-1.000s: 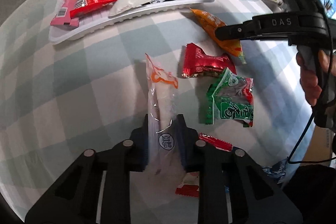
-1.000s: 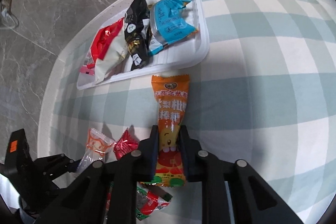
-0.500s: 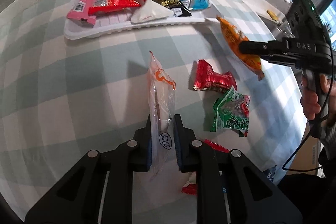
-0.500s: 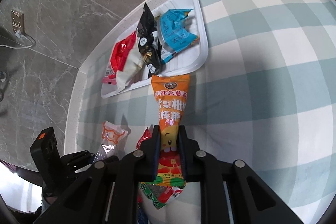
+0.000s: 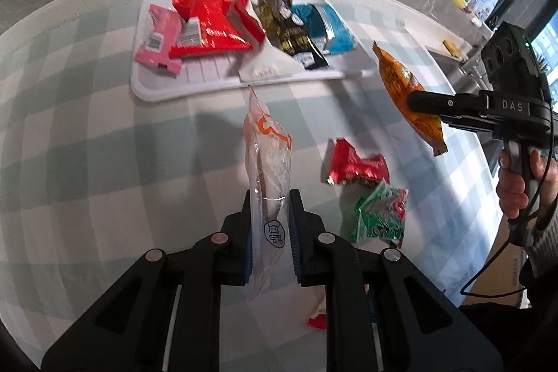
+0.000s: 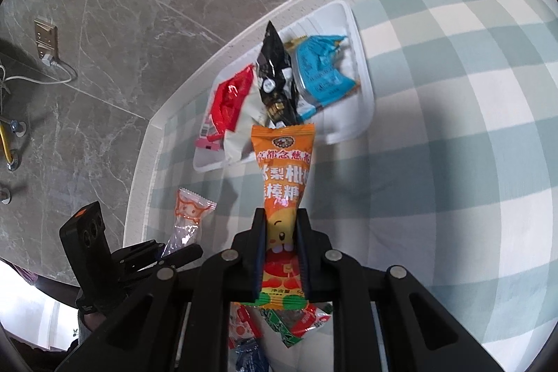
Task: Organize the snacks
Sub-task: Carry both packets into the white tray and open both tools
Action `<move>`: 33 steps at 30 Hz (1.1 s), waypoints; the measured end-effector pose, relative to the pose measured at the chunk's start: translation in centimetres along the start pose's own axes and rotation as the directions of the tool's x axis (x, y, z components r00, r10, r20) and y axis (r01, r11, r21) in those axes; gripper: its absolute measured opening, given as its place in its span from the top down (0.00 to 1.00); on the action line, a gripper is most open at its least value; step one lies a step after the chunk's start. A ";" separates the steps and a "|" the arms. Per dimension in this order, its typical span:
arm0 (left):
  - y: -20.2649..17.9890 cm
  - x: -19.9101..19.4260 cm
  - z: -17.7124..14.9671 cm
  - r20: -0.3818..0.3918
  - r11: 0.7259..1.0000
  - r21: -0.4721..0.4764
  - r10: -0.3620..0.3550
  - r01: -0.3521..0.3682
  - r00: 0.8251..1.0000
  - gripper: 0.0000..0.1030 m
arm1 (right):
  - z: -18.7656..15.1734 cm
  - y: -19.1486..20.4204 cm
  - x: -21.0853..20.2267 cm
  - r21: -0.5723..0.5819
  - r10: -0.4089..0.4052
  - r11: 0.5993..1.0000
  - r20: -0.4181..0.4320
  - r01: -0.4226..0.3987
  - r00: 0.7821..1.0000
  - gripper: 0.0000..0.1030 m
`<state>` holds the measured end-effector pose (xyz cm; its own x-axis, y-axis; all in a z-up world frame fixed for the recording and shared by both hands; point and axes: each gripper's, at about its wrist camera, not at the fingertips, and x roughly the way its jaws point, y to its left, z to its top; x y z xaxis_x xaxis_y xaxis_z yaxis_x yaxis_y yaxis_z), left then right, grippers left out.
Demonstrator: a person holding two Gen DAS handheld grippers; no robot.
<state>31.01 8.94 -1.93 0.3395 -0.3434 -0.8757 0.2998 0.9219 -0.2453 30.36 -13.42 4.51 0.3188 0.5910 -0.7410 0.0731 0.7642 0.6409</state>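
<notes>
My left gripper (image 5: 270,197) is shut on a clear snack packet with orange print (image 5: 266,149), lifted above the checked tablecloth. In the right wrist view that packet (image 6: 188,215) hangs at lower left. An orange snack bag (image 6: 284,183) is pinched in my shut right gripper (image 6: 280,215); from the left wrist it shows as the orange bag (image 5: 408,93) at the right, held up in the air. The white tray (image 5: 195,86) at the table's far side holds several packets: pink, red, white, black and blue. The tray (image 6: 362,114) lies just beyond the orange bag's top.
A red wrapper (image 5: 355,164) and a green packet (image 5: 382,218) lie on the cloth right of my left gripper. More wrappers (image 6: 293,323) sit under my right gripper. A person's hand (image 5: 516,187) grips the right tool. The round table's edge (image 6: 150,128) drops to a marble floor.
Both grippers have risen with their packets. The clear packet and the orange bag have left the cloth, and the tray looks smaller and farther below.
</notes>
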 end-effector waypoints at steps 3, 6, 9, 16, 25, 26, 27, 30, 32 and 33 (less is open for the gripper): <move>0.6 -0.7 0.9 0.013 1.000 -0.008 -0.003 0.003 1.000 0.85 | 0.8 0.3 -0.1 -0.005 0.002 1.000 0.004 -0.002 1.000 0.83; 1.3 -1.1 2.0 0.028 1.000 -0.006 0.000 0.000 1.000 0.85 | 1.6 0.5 -0.1 -0.010 0.002 1.000 0.009 -0.002 1.000 0.83; 1.9 -1.4 3.3 0.046 1.000 -0.003 -0.002 0.002 0.999 0.85 | 2.6 0.9 0.0 -0.017 -0.003 1.000 0.015 0.003 1.000 0.83; 3.1 -1.3 6.8 0.069 1.000 0.009 -0.002 0.001 0.998 0.85 | 5.2 1.3 1.0 -0.020 -0.007 1.000 0.025 0.007 1.000 0.83; 5.4 0.2 11.0 0.075 1.000 0.001 0.009 -0.009 0.997 0.85 | 9.1 1.8 2.7 -0.025 -0.028 0.999 0.048 0.029 0.998 0.83; 5.8 0.4 11.5 0.075 1.000 -0.005 0.009 -0.009 0.997 0.85 | 9.5 1.9 3.0 -0.026 -0.030 0.999 0.050 0.031 0.998 0.83; 6.1 0.7 12.0 0.074 1.000 -0.010 0.010 -0.009 0.997 0.85 | 10.0 1.9 3.2 -0.027 -0.031 0.999 0.053 0.033 0.998 0.83; 6.7 1.2 13.1 0.076 1.000 -0.023 0.010 -0.008 0.997 0.85 | 11.1 2.1 4.1 -0.029 -0.045 0.999 0.054 0.046 0.998 0.83; 7.1 1.6 14.0 0.076 1.000 -0.022 0.017 -0.015 0.997 0.85 | 11.7 2.0 4.6 -0.028 -0.053 0.998 0.056 0.055 0.997 0.83; 7.2 1.8 14.4 0.076 1.000 -0.016 0.024 -0.023 0.997 0.85 | 12.0 1.9 4.8 -0.028 -0.059 0.998 0.056 0.061 0.997 0.83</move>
<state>46.56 12.35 0.73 0.4134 -0.3340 -0.8471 0.2776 0.9322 -0.2321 43.35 -12.16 4.57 0.3660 0.5294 -0.7654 0.0661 0.8056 0.5888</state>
